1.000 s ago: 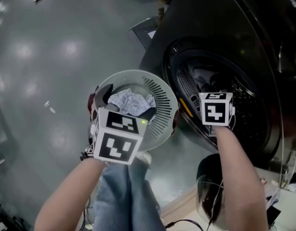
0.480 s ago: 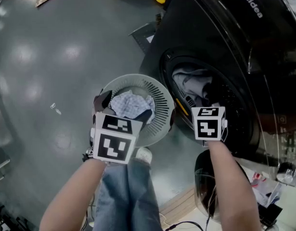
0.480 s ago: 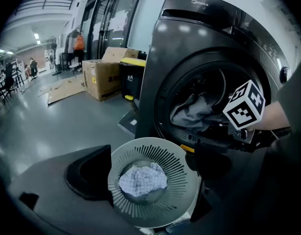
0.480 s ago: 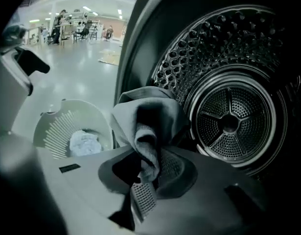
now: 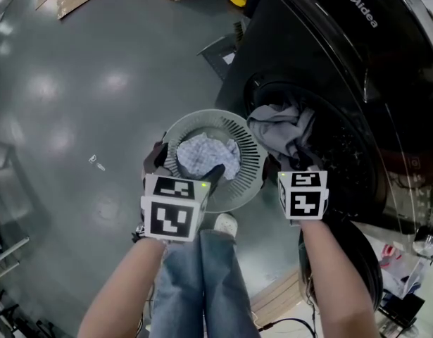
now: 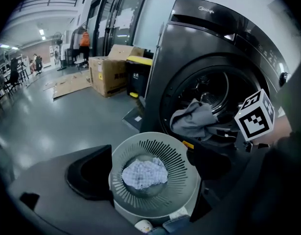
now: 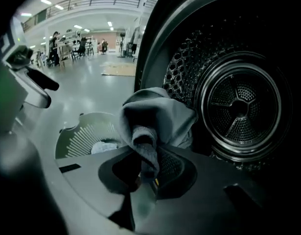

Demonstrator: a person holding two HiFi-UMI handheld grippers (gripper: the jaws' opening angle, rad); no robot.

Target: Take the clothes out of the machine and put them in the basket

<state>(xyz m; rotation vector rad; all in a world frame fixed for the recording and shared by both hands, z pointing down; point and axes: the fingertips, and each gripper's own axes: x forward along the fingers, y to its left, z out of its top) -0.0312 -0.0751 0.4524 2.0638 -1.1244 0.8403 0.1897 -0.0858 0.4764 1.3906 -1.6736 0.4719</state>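
My right tool (image 7: 140, 168) clamped on grey garment (image 5: 279, 129), now dragged to drum (image 5: 343, 146) mouth; left tool (image 5: 186, 166) wide, empty; basket (image 5: 253, 146) drop next.

Shiny grey floor (image 5: 54, 83), ceiling lights glinting off it. By the glass doors (image 6: 118, 18) stands a cardboard box (image 6: 111, 75), with flattened cardboard (image 6: 72, 84) on the floor to its left. Touching its right side is a dark bin with a yellow lid (image 6: 138, 75). Far down the hall, a person in an orange top (image 6: 84, 39). One small scrap (image 5: 95, 162) lies alone.

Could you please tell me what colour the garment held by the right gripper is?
The garment is plain grey, with no pattern; the right gripper view shows it best.
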